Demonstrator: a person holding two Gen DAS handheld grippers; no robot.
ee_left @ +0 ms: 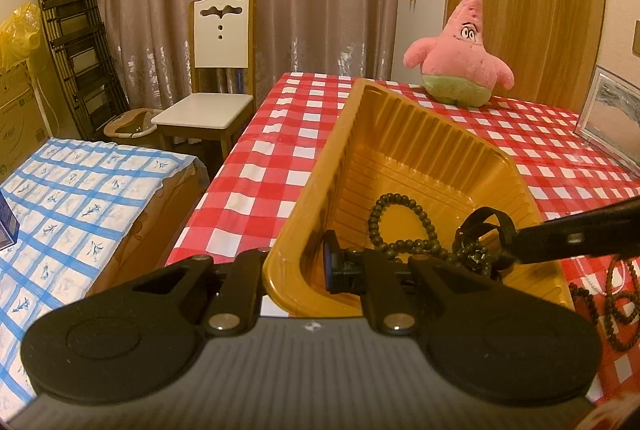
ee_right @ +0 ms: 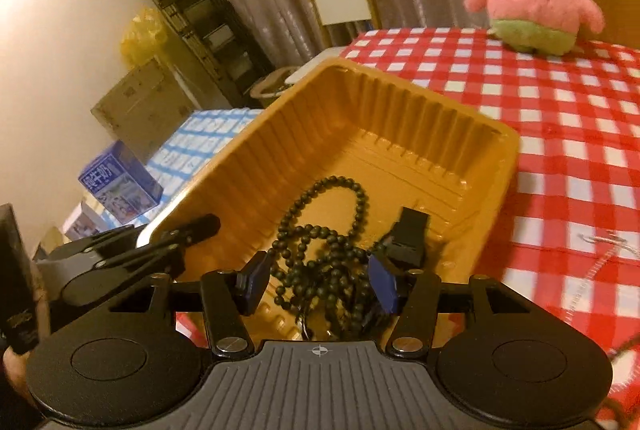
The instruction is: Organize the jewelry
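Note:
A golden plastic tray [ee_left: 400, 133] sits on the red checked tablecloth [ee_left: 280, 133]. My left gripper [ee_left: 296, 270] is shut on the tray's near wall, one finger outside and one inside. A string of dark beads [ee_left: 396, 226] lies in the tray beside a black strap-like piece [ee_left: 484, 230]. My right gripper [ee_right: 320, 284] hangs over the tray [ee_right: 400, 101] with its blue pads [ee_right: 256, 282] wide apart. The dark beads [ee_right: 320, 254] lie heaped between and below them, untouched by the pads. My left gripper [ee_right: 188, 236] shows at the left rim. Brown beads [ee_left: 616, 294] lie on the cloth at the right.
A pink plush star [ee_left: 460, 61] stands at the table's far edge, a framed picture [ee_left: 612, 109] at the right. A thin chain [ee_right: 608, 242] lies on the cloth. Left of the table are a blue checked surface [ee_left: 80, 197], a white chair [ee_left: 216, 69] and boxes.

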